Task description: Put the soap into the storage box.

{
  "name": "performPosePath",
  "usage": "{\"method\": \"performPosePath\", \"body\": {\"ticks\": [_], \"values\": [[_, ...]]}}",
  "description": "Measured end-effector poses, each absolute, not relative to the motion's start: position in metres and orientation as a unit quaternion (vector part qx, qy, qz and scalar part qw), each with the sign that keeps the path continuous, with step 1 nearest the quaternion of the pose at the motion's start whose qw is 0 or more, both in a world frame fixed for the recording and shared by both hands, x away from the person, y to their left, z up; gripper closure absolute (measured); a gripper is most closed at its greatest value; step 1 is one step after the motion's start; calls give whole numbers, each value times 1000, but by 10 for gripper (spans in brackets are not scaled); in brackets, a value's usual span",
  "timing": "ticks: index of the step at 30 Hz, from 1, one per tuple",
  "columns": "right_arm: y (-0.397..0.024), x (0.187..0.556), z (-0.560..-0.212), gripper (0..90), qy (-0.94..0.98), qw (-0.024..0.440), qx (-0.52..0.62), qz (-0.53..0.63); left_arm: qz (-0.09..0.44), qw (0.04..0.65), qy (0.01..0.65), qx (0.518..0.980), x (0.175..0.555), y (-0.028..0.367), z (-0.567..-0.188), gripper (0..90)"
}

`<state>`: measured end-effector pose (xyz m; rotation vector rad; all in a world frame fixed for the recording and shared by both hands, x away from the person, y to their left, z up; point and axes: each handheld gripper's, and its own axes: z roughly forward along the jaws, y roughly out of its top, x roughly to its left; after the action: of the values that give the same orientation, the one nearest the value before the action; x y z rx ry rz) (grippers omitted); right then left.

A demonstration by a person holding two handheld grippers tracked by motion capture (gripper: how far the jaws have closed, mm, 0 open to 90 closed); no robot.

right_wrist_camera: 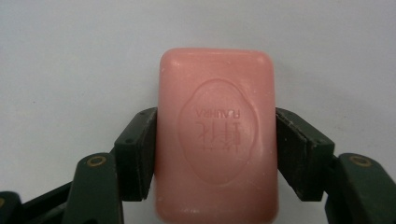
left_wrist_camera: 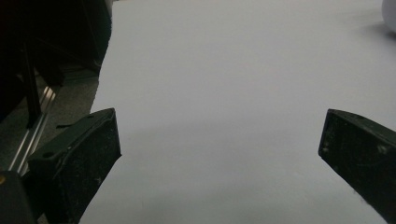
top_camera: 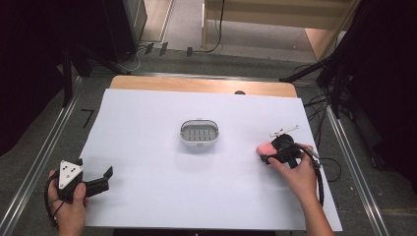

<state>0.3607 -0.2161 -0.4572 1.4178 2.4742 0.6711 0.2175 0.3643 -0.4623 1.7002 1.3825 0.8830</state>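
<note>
The right gripper [right_wrist_camera: 215,140] clamped the pink soap [right_wrist_camera: 217,135], right of the soap dish [top_camera: 198,132]; the left gripper [left_wrist_camera: 219,149] gaped wide, well left of it.

A pink rectangular bar of soap [right_wrist_camera: 217,135] with rounded corners and an oval stamped emblem lies flat, face up, on the white table cover, well to the right of a grey oval slotted soap dish [top_camera: 198,132] standing empty at mid-table.
</note>
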Motion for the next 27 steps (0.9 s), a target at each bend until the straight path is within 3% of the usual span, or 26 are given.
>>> {"method": "performPosePath", "body": {"ticks": [27], "values": [[-207,360,-442,389,854,109,438,260,346,380,543,664,218,364,-462,0]]}}
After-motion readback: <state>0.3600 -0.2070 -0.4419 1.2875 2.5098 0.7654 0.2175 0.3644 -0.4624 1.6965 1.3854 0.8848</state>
